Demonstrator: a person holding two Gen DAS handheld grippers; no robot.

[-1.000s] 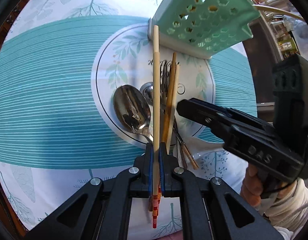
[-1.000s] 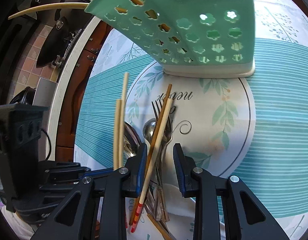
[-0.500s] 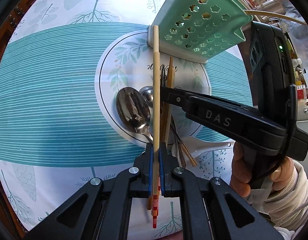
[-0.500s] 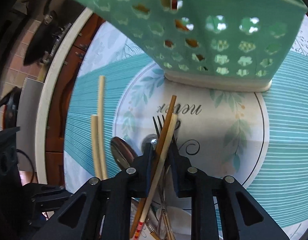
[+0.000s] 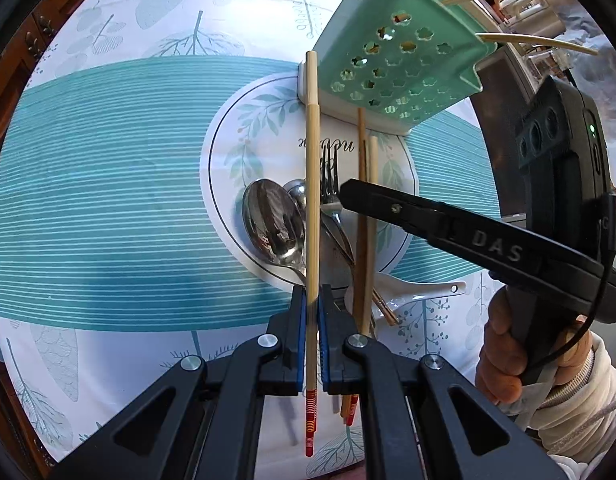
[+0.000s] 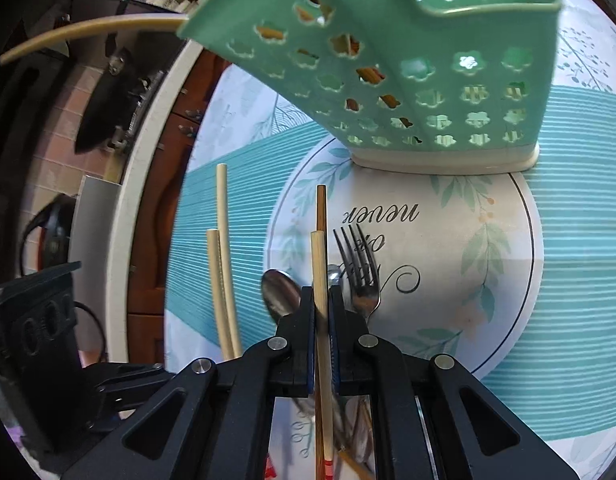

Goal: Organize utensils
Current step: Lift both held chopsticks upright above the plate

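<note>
**Both grippers loaded, most cutlery still on the cloth**

Our left gripper [image 5: 311,344] has its jaws shut on pale bamboo chopsticks [image 5: 312,184]; our right gripper [image 6: 323,340], jaws just closing, clamps a darker wooden chopstick pair [image 6: 320,248]. Steel spoons [image 5: 272,220], a steel fork [image 6: 360,264] and a white ceramic spoon [image 5: 420,290] remain on the surface. Beyond stands the perforated mint-green plastic caddy [image 6: 428,80], already holding some sticks; the two grippers crowd each other.

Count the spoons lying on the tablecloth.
3. A large metal spoon lies left of the clamped chopsticks, a smaller metal spoon sits just beside its bowl, and a white ceramic spoon lies to the right. More may be hidden underneath.
</note>
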